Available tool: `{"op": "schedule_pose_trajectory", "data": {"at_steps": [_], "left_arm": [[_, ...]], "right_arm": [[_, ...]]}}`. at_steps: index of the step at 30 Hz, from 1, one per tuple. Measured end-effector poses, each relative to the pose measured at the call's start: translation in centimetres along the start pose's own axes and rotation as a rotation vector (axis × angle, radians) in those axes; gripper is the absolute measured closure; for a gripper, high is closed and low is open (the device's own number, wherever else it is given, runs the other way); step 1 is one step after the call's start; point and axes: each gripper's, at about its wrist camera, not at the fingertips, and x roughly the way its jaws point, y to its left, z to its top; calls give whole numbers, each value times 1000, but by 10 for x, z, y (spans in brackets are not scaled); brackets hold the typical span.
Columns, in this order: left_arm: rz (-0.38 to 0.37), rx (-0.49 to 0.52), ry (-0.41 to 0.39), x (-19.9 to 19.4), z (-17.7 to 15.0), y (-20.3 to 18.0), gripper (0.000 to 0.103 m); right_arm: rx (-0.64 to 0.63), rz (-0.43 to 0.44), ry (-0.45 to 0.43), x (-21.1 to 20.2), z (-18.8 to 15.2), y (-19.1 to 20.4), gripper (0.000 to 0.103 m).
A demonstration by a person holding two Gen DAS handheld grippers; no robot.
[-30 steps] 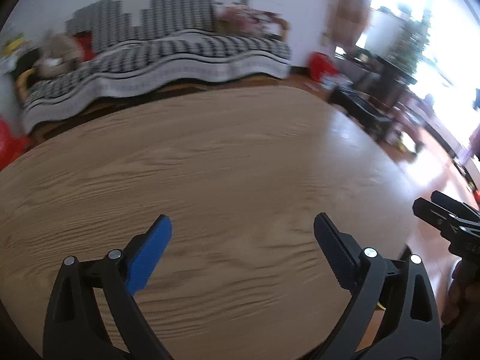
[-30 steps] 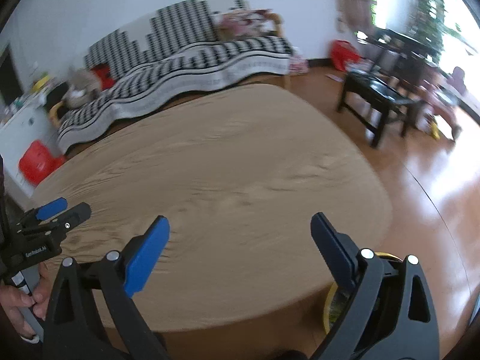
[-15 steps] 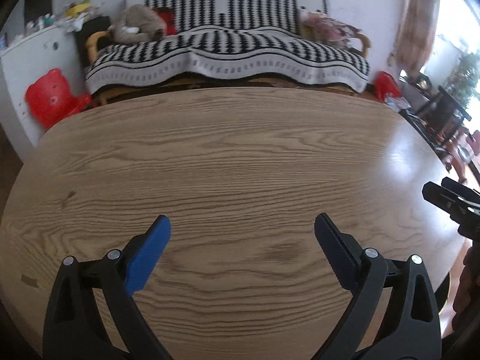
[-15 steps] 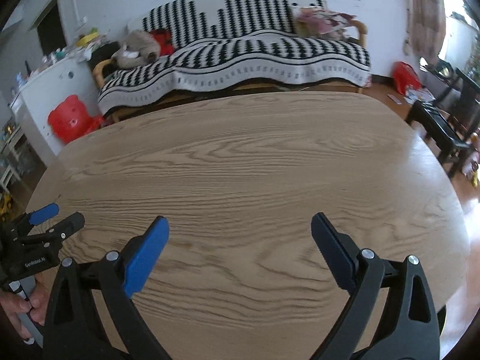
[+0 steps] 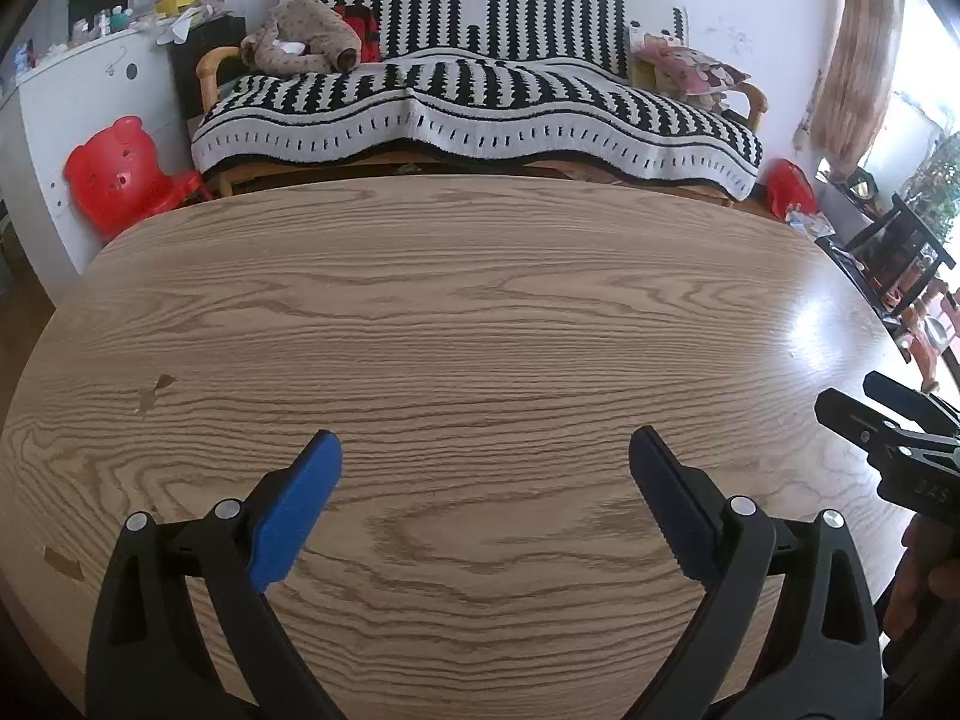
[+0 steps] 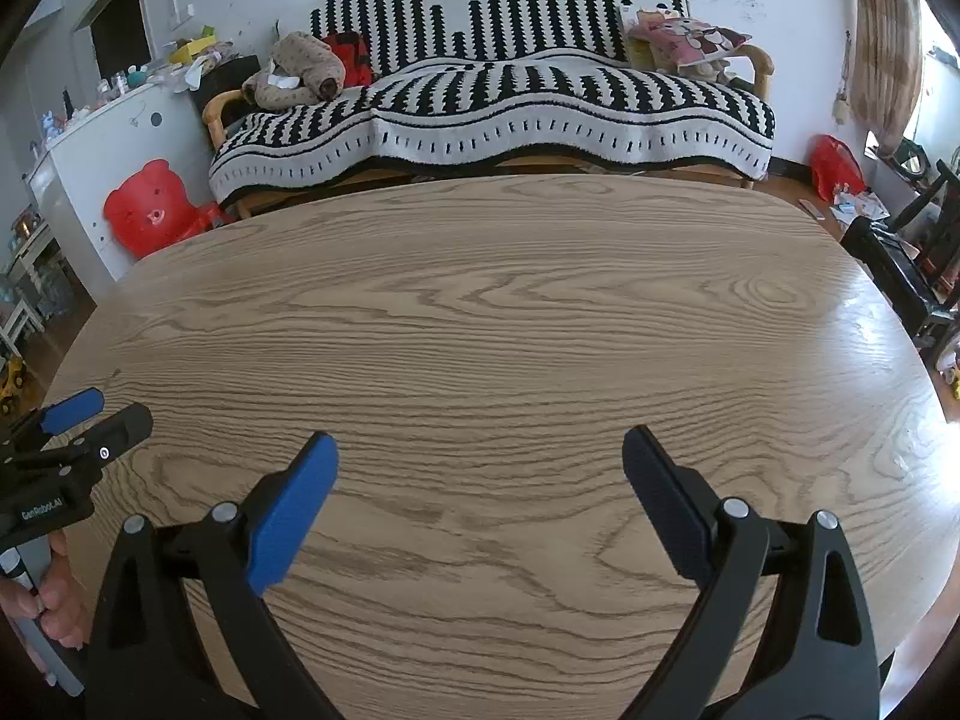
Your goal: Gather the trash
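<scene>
Left wrist view
Left tongs: spread wide, nothing between the blue pads, hovering over the near part of the surface.
Surface: oval, wood-grained, stretching ahead of the tongs; small chipped marks ahead and to the left.
Trash: none to be seen on the surface ahead.
Right tongs: poking in at the far right, side-on, tips near each other; gap impossible to judge from here.
Sofa: beyond the far edge, under a black-and-white throw.
Red stool: bear-shaped, far ahead to the left, on the floor.

Right wrist view
Right tongs: spread wide, empty, over the near part of the surface.
Left tongs: at the left edge, side-on, gripped by a hand low at the left.
Trash: none visible here either.
Sofa: straight ahead past the far edge.
Red stool: ahead to the left.
Red bag: far ahead to the right, on the floor.
</scene>
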Motion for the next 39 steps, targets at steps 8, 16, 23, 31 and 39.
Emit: {"op": "schedule_pose_trajectory", "data": {"at_steps": [8, 16, 23, 31, 39], "left_arm": [[-5, 10, -1, 0, -1, -7, 9], [-4, 11, 0, 0, -2, -9, 9], [-3, 8, 0, -1, -2, -9, 9], [-3, 9, 0, -2, -3, -11, 9], [-3, 9, 1, -2, -3, -10, 9]], "right_arm": [[3, 1, -6, -2, 0, -2, 11], [8, 1, -11, -6, -1, -6, 11], [10, 1, -12, -9, -3, -9, 11], [9, 0, -10, -11, -3, -11, 11], [8, 1, -10, -11, -4, -11, 11]]}}
